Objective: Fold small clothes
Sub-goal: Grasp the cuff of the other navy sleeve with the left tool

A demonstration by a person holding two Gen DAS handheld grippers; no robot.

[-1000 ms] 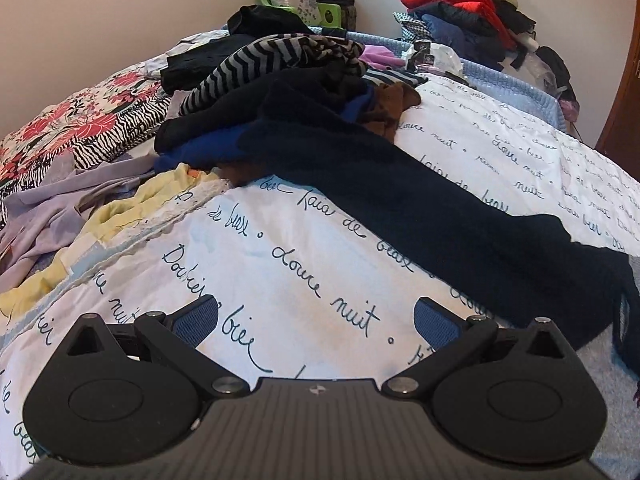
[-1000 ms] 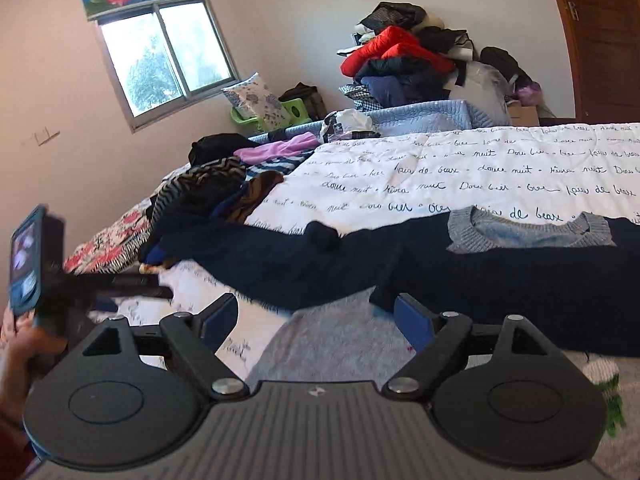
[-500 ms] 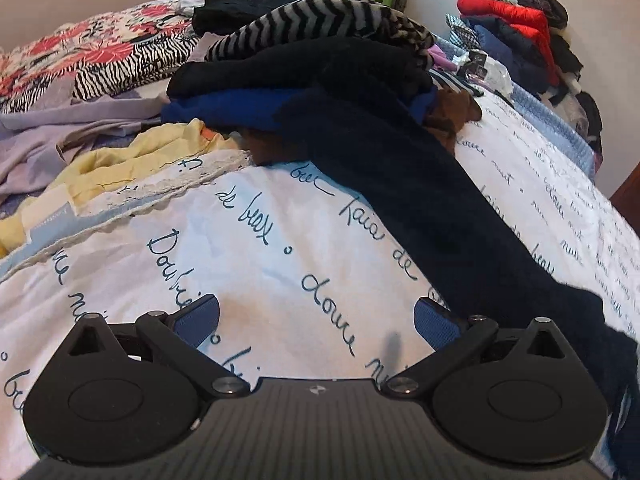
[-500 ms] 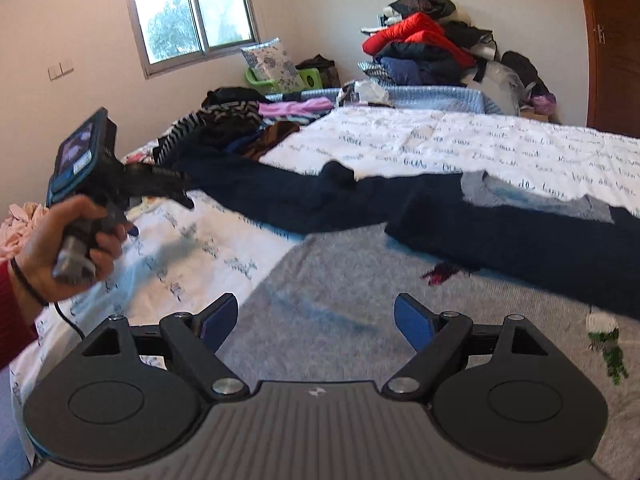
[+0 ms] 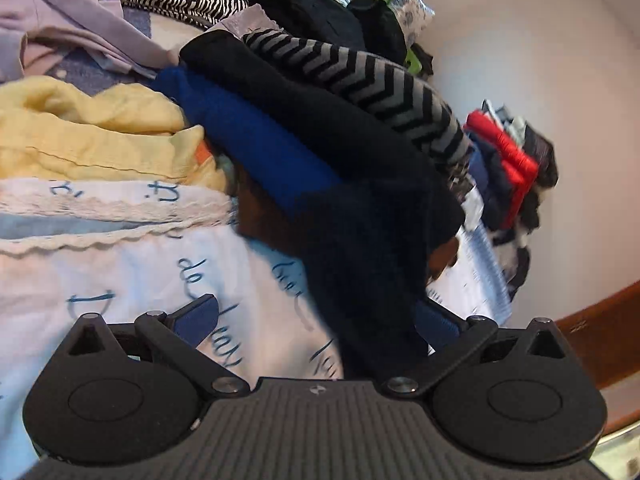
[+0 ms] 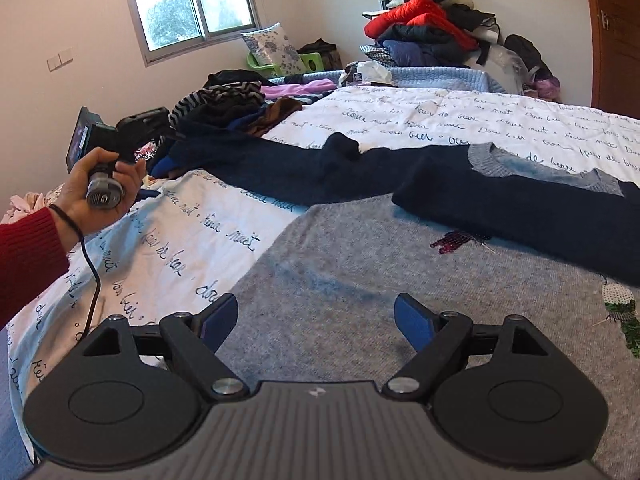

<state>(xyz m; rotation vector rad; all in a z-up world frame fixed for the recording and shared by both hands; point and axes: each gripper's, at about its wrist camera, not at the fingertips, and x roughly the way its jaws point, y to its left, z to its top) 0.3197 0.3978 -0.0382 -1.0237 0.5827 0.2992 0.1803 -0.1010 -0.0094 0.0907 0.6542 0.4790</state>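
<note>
much "douce nuit" script on bedspread point(image 6: 420, 116)

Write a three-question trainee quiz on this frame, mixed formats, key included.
1. True or false: the left hand-held gripper is shut on the navy sleeve.
2. Multiple choice: the right hand-held gripper hovers over A) the grey sweater B) a striped top C) a yellow cloth.
3. Fill in: the navy sweater has a ____ collar.

Key: 1 false, its jaws are open with the sleeve lying between them; 2 A; 3 grey.
</note>
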